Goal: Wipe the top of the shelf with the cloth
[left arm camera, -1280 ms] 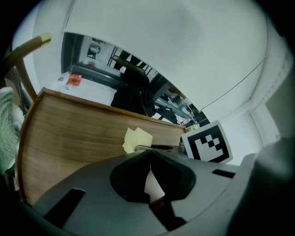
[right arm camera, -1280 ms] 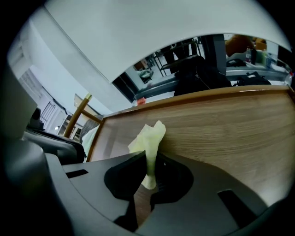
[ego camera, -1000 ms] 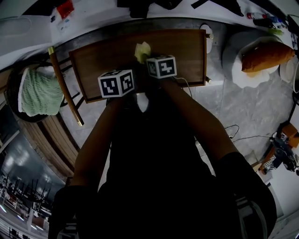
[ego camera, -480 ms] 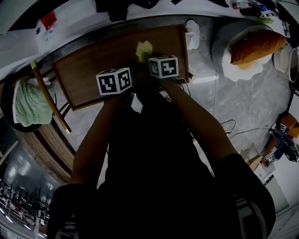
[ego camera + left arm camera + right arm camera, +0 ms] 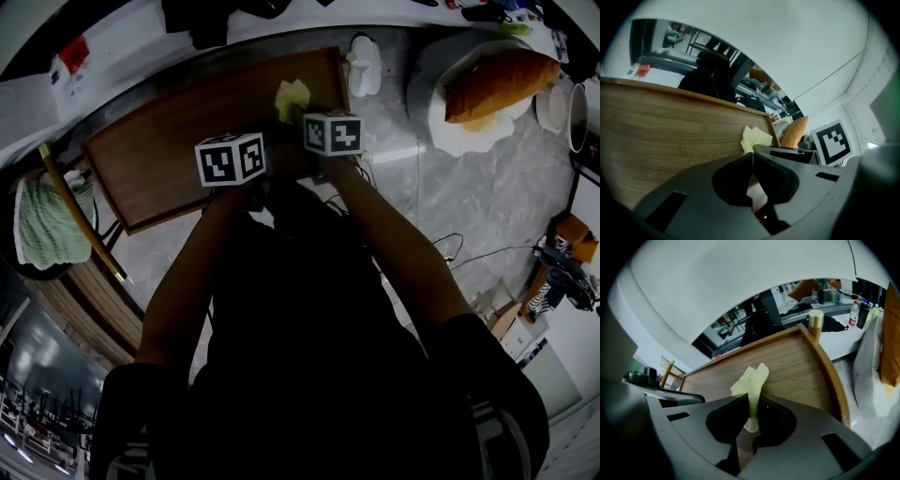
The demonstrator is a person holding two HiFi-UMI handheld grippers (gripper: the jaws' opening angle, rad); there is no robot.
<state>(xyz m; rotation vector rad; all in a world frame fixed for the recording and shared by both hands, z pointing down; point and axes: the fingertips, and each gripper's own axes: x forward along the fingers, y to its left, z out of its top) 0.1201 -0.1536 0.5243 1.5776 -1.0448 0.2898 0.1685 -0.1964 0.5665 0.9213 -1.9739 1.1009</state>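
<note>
Right tool (image 5: 752, 405) grips the yellow cloth (image 5: 751, 378), upright over the shelf (image 5: 801, 366) top near its right end; left tool (image 5: 752, 158) beside it is closed, empty. I judge wiping is under way: next, press the cloth flat and sweep left. Only the head view shows how much wood lies that way

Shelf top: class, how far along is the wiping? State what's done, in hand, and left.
Done: the right tool is shut on the yellow cloth. In hand: the cloth is held over the wooden shelf top; the left tool is shut, empty. Left: the wiping itself; no wiped patch shows.
</note>
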